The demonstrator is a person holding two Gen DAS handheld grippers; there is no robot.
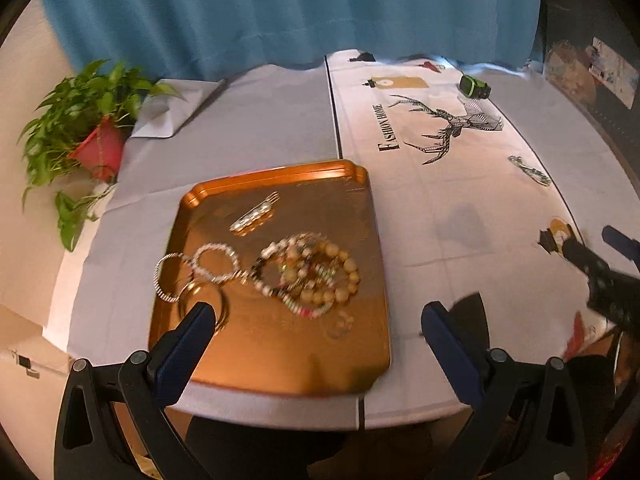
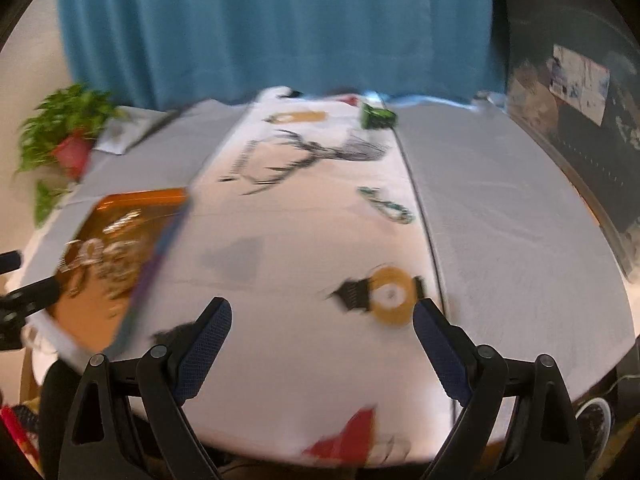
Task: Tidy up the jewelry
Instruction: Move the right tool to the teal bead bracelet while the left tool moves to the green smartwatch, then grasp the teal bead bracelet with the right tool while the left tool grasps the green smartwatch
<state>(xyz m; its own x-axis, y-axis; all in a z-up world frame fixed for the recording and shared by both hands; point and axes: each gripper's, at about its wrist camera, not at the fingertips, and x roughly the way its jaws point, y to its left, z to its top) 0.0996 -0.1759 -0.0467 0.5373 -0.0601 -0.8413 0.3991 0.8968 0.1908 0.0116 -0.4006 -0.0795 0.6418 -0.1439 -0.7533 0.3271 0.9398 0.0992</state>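
The left hand-held gripper [image 1: 320, 312] hangs over the near end of a copper tray [image 1: 372, 344], its jaws spread wide with nothing between them. The right hand-held gripper [image 2: 322, 316] is likewise released, jaws apart and empty above the white printed cloth [image 2: 288, 240] that covers the bench [image 1: 248, 120]. On the tray, close to the left gripper's left finger, lies a tangle of jewelry: thin metal bangles [image 1: 172, 280] overlapping a sparkling ring-shaped bracelet [image 1: 214, 262], and just beside them a heap of beaded bracelets [image 1: 316, 276] with pale round beads. Farther up the tray, apart from the heap, sits a small pearl hair clip [image 1: 254, 216]. Off the tray, well to the right on the cloth near the deer print [image 1: 452, 128], lies one more slim bracelet [image 1: 530, 170]. Near the bench's far edge rests a small green-and-black object [image 1: 474, 86]; what it is I cannot tell. At the far left stands a leafy plant [image 1: 76, 120] in a red pot, and a teal curtain [image 1: 300, 12] hangs behind everything.
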